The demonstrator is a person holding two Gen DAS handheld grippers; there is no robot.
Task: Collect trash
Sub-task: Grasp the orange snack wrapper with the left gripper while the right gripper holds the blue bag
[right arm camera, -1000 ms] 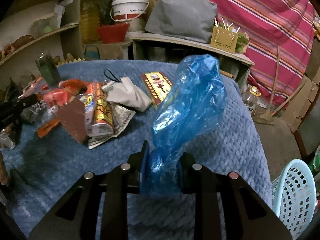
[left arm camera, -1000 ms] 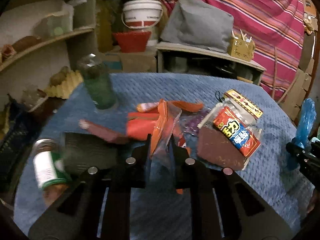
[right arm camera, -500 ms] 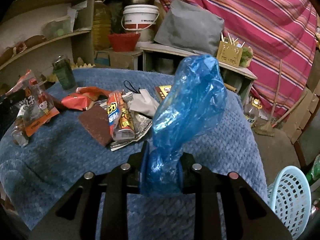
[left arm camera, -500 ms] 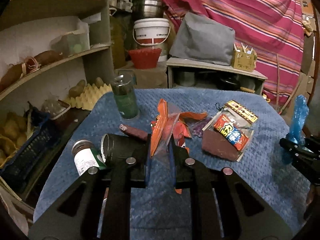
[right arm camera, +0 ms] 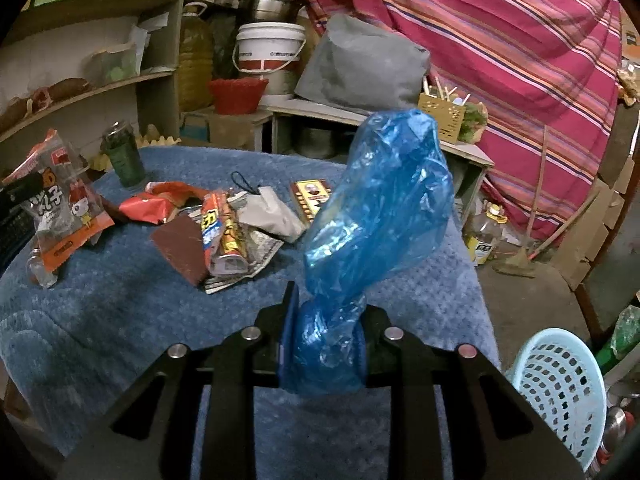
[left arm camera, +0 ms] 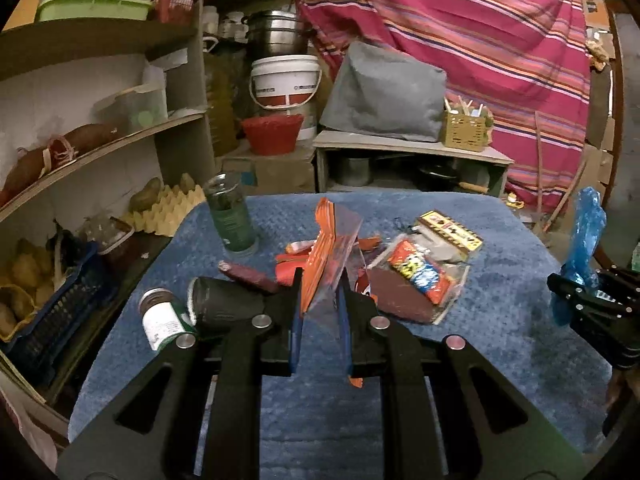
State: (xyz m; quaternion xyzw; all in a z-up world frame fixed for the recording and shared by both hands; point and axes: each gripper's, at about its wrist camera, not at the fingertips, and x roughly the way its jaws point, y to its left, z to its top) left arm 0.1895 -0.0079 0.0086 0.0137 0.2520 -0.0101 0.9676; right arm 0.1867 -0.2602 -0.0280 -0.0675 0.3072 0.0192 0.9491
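Observation:
My left gripper [left arm camera: 320, 300] is shut on an orange and clear snack wrapper [left arm camera: 326, 256], held above the blue-covered table [left arm camera: 500, 328]. The same wrapper [right arm camera: 60, 208] shows at the left edge of the right wrist view. My right gripper [right arm camera: 322, 320] is shut on a crumpled blue plastic bag [right arm camera: 380, 208] that stands up between its fingers; the bag [left arm camera: 580, 248] also appears at the right of the left wrist view. A heap of wrappers [right arm camera: 224, 232] and a brown sheet [right arm camera: 180, 248] lies on the table.
A green glass jar [left arm camera: 230, 216], a white-labelled jar [left arm camera: 160, 320] and a dark cup on its side [left arm camera: 224, 308] sit at the table's left. A light blue perforated basket [right arm camera: 560, 396] stands on the floor at the right. Shelves line the left wall.
Both grippers have risen and drawn back from the table with their loads still held. The trash heap now looks smaller and farther away.

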